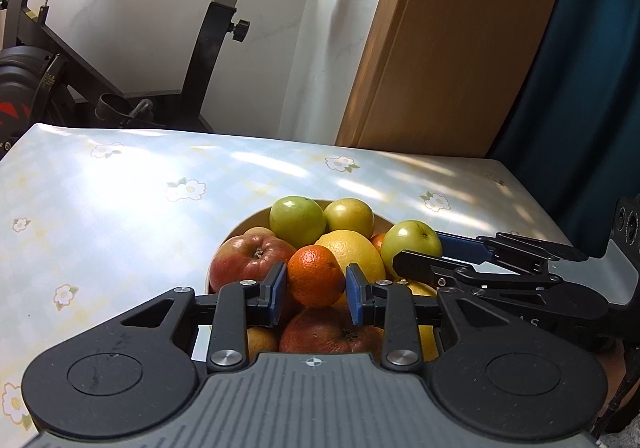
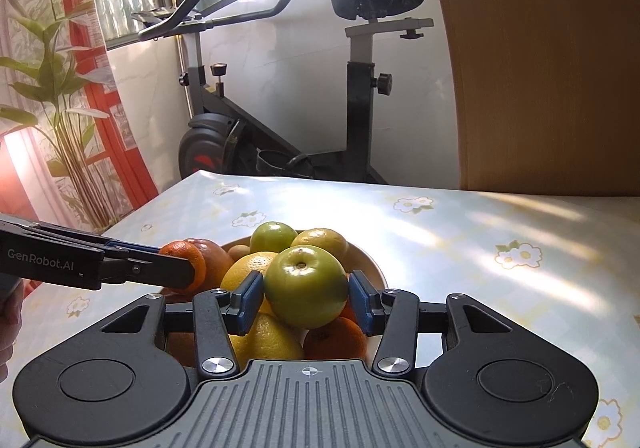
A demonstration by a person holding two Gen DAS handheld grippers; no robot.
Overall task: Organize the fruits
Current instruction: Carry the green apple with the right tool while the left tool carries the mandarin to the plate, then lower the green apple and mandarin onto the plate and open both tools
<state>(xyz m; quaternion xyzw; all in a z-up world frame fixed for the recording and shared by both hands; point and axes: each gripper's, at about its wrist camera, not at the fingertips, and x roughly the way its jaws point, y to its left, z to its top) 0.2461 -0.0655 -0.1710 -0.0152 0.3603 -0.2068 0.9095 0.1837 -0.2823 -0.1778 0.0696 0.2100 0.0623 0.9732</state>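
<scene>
A cream bowl point(image 1: 236, 234) point(image 2: 374, 268) on the table holds several fruits: red apples point(image 1: 248, 258), green apples point(image 1: 297, 219), yellow lemons point(image 1: 352, 254) and oranges. My left gripper point(image 1: 316, 288) is shut on a small orange point(image 1: 316, 276) above the bowl; it also shows in the right wrist view point(image 2: 184, 262). My right gripper point(image 2: 306, 298) is shut on a green apple point(image 2: 306, 286), which shows in the left wrist view point(image 1: 412, 244) at the bowl's right side. Both held fruits sit just above the pile.
The table point(image 1: 120, 207) has a pale floral cloth. An exercise bike point(image 2: 280, 119) stands behind the table by the white wall. A wooden panel point(image 1: 440, 47) rises at the back right. A potted plant point(image 2: 60, 87) stands at the left.
</scene>
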